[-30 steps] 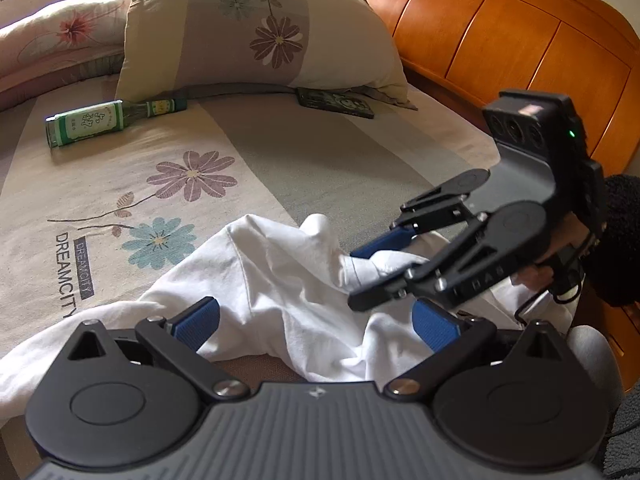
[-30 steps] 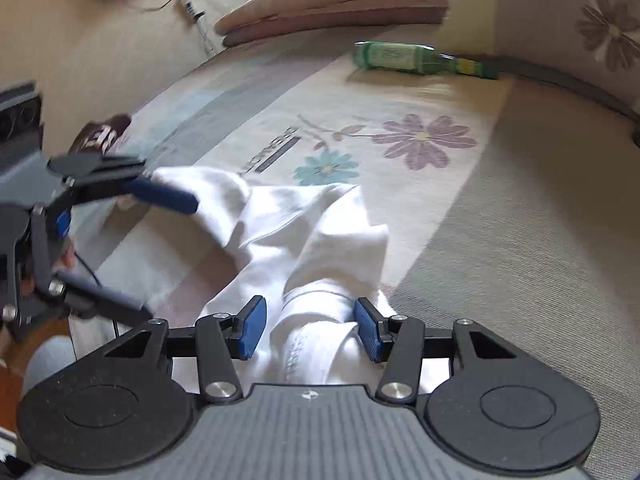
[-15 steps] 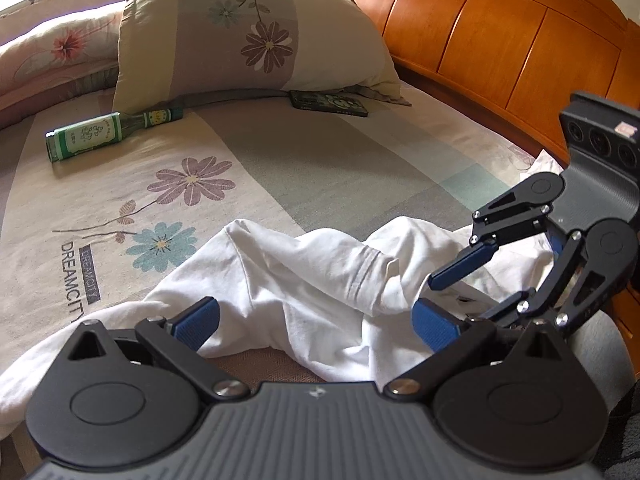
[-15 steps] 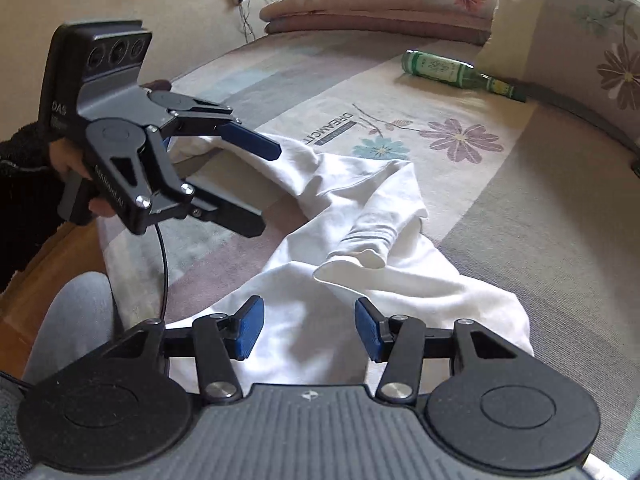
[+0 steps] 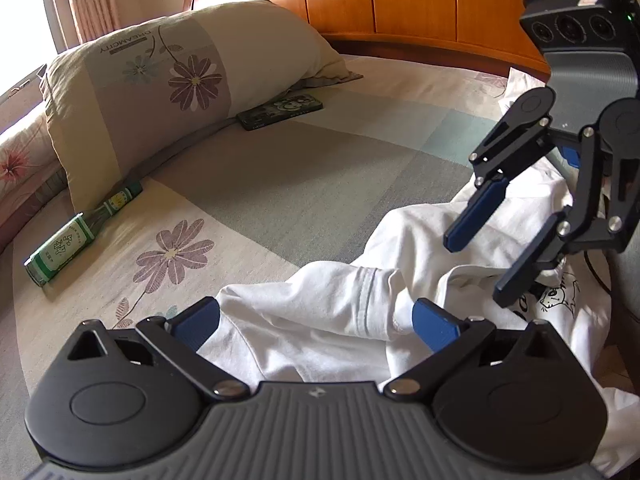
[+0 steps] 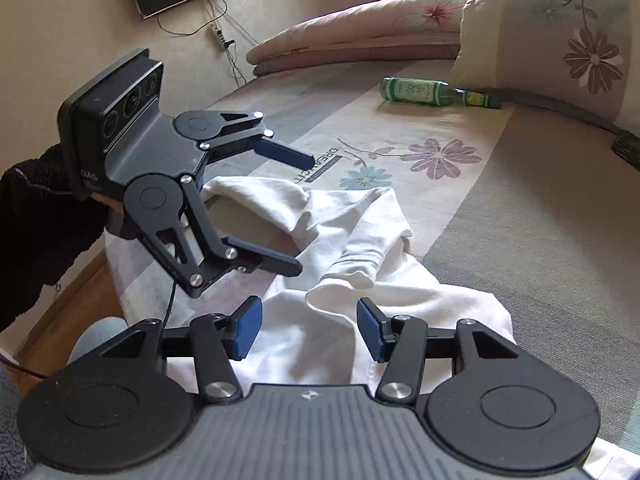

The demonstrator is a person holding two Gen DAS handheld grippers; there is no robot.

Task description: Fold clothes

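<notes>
Both grippers, left [image 6: 298, 212] and right [image 5: 476, 268], hover spread and empty over the crumpled white T-shirt [image 5: 340, 312]; soft, light, floppy cloth, best pinched at a hem corner.

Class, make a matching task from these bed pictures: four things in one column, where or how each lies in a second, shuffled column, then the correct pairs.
Things:
1. green bottle
2. white shirt
3. phone
4. pillow

Places or states:
A. crumpled at the near edge of the bed
B. flat, beside the pillow's corner near the headboard
C. on its side, neck toward the pillow
D. propped up at the head of the bed

Pairs: 1-C, 2-A, 3-B, 4-D
</notes>
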